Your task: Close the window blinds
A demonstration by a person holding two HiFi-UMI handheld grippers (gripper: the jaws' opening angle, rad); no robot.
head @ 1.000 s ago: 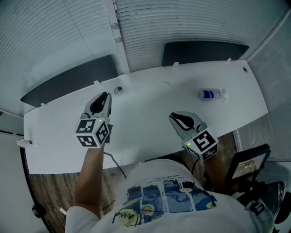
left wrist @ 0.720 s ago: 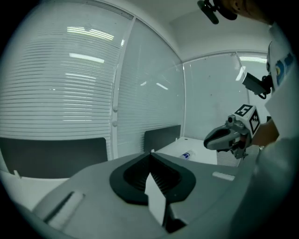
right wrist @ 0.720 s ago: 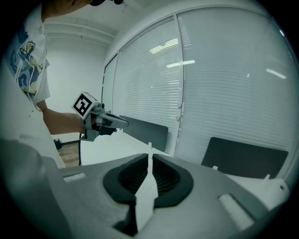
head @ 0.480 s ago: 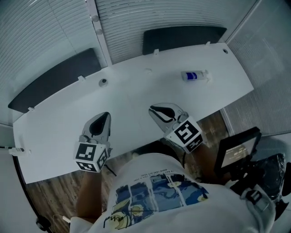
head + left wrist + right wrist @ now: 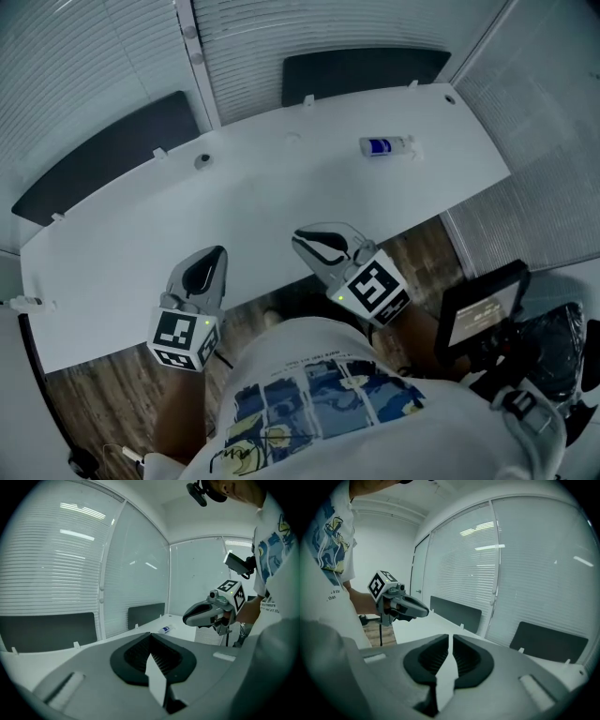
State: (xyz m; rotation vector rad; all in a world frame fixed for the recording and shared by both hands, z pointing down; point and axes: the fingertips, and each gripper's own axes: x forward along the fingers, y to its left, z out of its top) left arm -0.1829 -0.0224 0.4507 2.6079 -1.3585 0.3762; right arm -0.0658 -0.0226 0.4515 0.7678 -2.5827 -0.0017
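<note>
White slatted blinds [image 5: 309,23] back a plain white desk [image 5: 122,253] with charcoal panels [image 5: 361,70], the bottle [image 5: 384,146] has a blue label, the pale grey left gripper [image 5: 212,258] and right gripper [image 5: 307,242] show black pads and black-and-white chequered cubes, the floor [image 5: 89,380] is brown wood-grain, the shirt [image 5: 319,375] white with a blue print

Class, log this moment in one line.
left gripper: shut, empty | right gripper: shut, empty | both near desk edge, off blinds | bottle on desk
</note>
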